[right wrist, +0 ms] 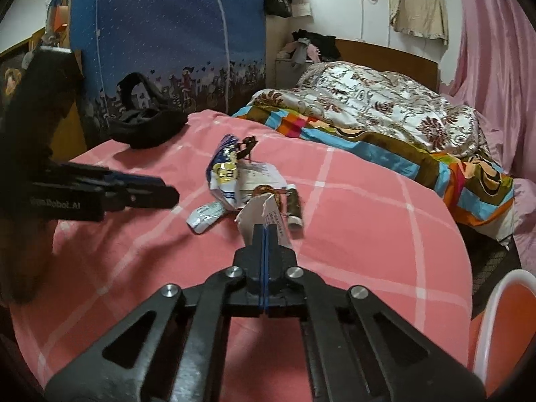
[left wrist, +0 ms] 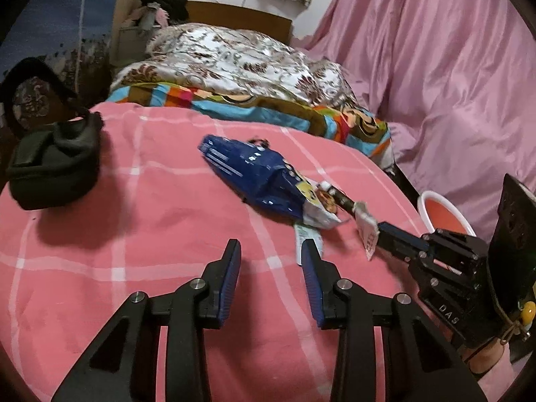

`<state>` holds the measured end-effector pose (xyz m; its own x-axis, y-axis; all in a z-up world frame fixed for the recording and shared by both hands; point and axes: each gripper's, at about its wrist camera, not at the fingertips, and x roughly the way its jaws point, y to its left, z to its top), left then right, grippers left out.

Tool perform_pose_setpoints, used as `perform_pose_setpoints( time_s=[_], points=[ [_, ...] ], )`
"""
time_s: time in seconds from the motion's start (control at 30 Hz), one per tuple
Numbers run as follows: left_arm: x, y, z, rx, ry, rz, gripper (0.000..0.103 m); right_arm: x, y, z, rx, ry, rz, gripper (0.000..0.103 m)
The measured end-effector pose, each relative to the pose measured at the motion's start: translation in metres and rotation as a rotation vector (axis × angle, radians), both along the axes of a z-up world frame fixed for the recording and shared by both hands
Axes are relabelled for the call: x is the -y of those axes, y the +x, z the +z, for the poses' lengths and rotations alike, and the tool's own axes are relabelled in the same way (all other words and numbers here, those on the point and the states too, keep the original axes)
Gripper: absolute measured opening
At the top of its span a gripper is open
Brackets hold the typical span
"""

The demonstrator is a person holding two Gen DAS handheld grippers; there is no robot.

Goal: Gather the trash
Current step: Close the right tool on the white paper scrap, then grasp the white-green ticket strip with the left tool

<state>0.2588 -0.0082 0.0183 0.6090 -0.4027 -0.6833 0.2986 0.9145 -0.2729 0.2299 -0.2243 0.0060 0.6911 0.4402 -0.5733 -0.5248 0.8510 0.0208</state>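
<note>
Two views. From the left wrist, the blue snack bag [left wrist: 258,177] lies mid-bedspread [left wrist: 134,234], light and crinkly; the left gripper [left wrist: 271,251] stands partly open, empty, just short of it beside a small white wrapper [left wrist: 301,234]. From the right wrist, the right gripper [right wrist: 264,231] pinches a flimsy paper scrap [right wrist: 258,211] nearest the bag; I judge edges the best hold.

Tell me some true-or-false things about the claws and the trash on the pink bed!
1. The right claw is pinching a white paper scrap. True.
2. The left claw is holding the blue snack bag. False: its fingers stand apart, with nothing pressed between them.
3. The blue snack bag lies on the pink checked blanket. True.
4. The black pouch sits on top of the snack bag. False: it lies apart, near the bed's edge.
</note>
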Motion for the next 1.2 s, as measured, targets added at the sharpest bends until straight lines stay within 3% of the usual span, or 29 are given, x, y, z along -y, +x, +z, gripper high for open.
perform_pose_setpoints(
  time_s=[0.27, 0.4, 0.43, 0.47, 0.53, 0.93, 1.2],
  points=[
    [0.021, 0.010, -0.009, -0.065, 0.005, -0.057, 0.032, 0.024, 0.001, 0.001, -0.020, 0.055, -0.050, 0.000],
    [0.035, 0.014, -0.010, -0.064, 0.077, -0.056, 0.032, 0.024, -0.001, 0.003, -0.013, 0.056, -0.057, 0.000],
    [0.039, 0.014, -0.010, -0.058, 0.106, -0.055, 0.029, 0.025, -0.003, 0.004, -0.011, 0.060, -0.060, 0.000],
    [0.042, 0.014, -0.011, -0.054, 0.131, -0.051, 0.017, 0.026, -0.003, 0.004, -0.010, 0.063, -0.062, 0.000],
    [0.045, 0.013, -0.013, -0.050, 0.146, -0.051, 0.017, 0.027, -0.005, 0.005, -0.011, 0.076, -0.063, 0.000],
    [0.042, -0.036, -0.007, -0.060, 0.072, -0.091, 0.017, 0.044, -0.027, 0.016, 0.044, 0.122, -0.088, 0.000],
    [0.048, -0.057, 0.001, 0.004, 0.091, -0.023, 0.016, 0.046, -0.017, 0.007, -0.021, 0.153, -0.085, 0.003]
  ],
)
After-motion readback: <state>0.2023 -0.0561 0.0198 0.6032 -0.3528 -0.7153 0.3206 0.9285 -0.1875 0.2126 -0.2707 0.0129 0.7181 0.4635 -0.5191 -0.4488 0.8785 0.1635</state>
